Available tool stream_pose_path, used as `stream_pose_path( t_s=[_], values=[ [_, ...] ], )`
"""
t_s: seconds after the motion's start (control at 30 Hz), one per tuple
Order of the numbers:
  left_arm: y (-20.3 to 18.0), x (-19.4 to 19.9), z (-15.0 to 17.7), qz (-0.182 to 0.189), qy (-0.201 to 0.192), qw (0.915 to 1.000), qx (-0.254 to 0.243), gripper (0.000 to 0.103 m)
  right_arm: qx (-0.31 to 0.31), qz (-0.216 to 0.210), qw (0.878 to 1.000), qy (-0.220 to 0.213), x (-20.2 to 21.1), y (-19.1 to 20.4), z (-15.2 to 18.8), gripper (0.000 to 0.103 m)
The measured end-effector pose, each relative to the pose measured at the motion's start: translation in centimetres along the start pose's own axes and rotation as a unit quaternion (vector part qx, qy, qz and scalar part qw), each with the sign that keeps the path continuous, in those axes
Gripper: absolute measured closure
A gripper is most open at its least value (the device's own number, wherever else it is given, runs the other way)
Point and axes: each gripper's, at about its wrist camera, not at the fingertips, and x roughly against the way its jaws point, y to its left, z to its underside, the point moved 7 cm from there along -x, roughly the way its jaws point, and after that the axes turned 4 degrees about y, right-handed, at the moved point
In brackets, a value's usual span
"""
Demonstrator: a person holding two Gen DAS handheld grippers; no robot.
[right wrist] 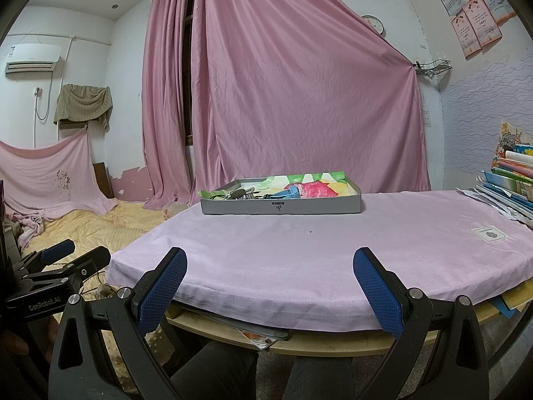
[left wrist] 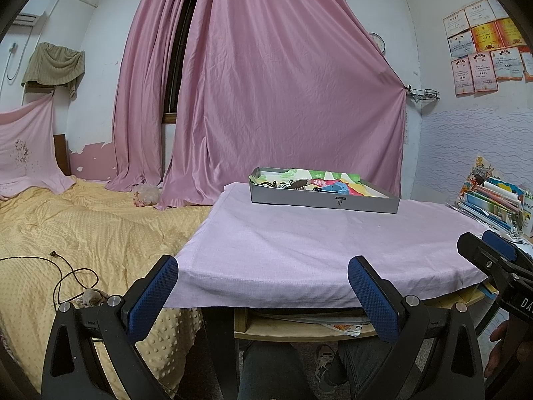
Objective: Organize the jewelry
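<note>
Pink cloth (right wrist: 316,250) covers the desk. Left gripper (left wrist: 263,286): jaws wide apart, nothing held, at the near desk edge. Right gripper (right wrist: 269,280): likewise spread and bare. Grey tray (right wrist: 281,205) sits well ahead of both; jewelry (right wrist: 241,194) heaped at its left end, on patterned paper. Scene fits sorting pending or finished. Judgement: any pick needs a low, slow approach over the tray wall, one piece per pinch.

I saw blue cross-hatched pads (right wrist: 376,286) on black fingers, plain lilac cloth (right wrist: 333,250) over the table, grey tray (right wrist: 283,207) at 12 w/ multicolour liner, pink curtain (right wrist: 283,100) behind, yellow dotted bedspread (left wrist: 83,226) at 9.
</note>
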Motion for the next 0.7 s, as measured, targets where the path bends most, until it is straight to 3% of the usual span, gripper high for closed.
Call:
stream_pose_path(
  t_s=[0.7],
  values=[
    [0.07, 0.03, 0.15, 0.0, 0.001, 1.0, 0.0, 0.001, 0.001, 0.0, 1.0, 0.001, 0.04, 0.17, 0.07, 0.005]
  ],
)
